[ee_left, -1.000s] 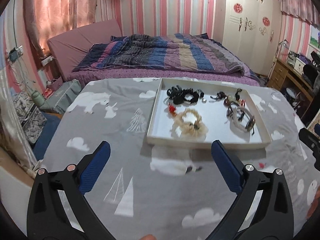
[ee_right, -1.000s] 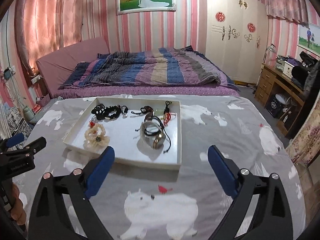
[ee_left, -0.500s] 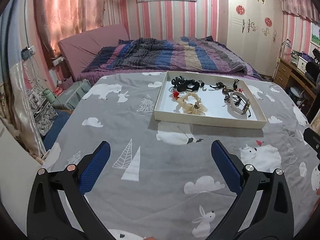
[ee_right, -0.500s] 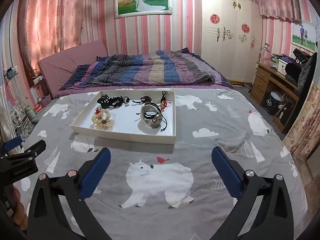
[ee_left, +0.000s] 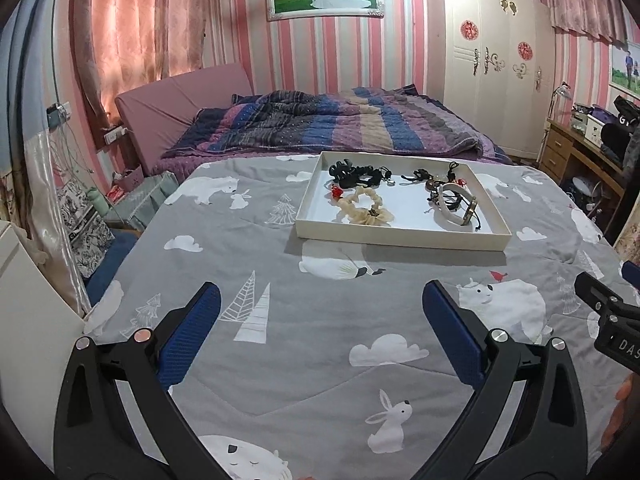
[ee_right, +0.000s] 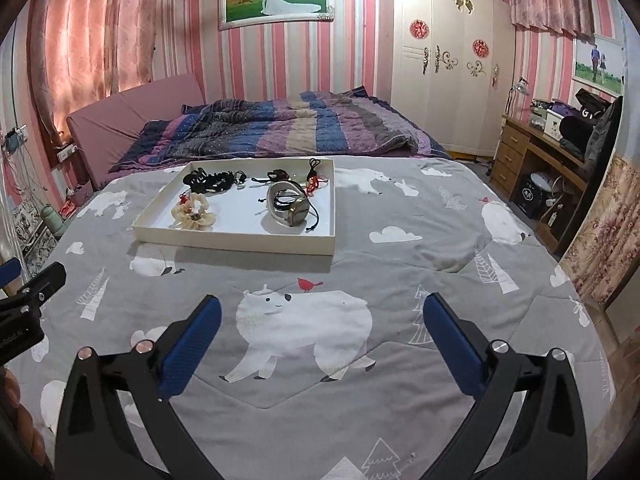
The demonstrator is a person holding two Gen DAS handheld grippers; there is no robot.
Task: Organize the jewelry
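A shallow white tray (ee_left: 400, 237) lies on the grey animal-print bedspread, also in the right wrist view (ee_right: 236, 243). In it lie a cream scrunchie (ee_left: 365, 209), black hair ties (ee_left: 356, 173), a white-strapped watch (ee_left: 456, 208) and dark corded pieces with red bits (ee_left: 444, 174). The same scrunchie (ee_right: 195, 212) and watch (ee_right: 289, 207) show in the right wrist view. My left gripper (ee_left: 320, 332) is open and empty, well short of the tray. My right gripper (ee_right: 320, 332) is open and empty, near and to the right of the tray.
A striped quilt (ee_left: 320, 128) and a purple headboard (ee_left: 180, 108) lie beyond the tray. A white wardrobe (ee_right: 448, 60) and a wooden desk (ee_right: 536, 160) stand at the right. Clutter and cables fill the floor at the left (ee_left: 88, 208).
Both grippers have pulled back from the tray and risen, so the tray looks smaller and farther. Both stay open and empty. The tray's contents have not moved.
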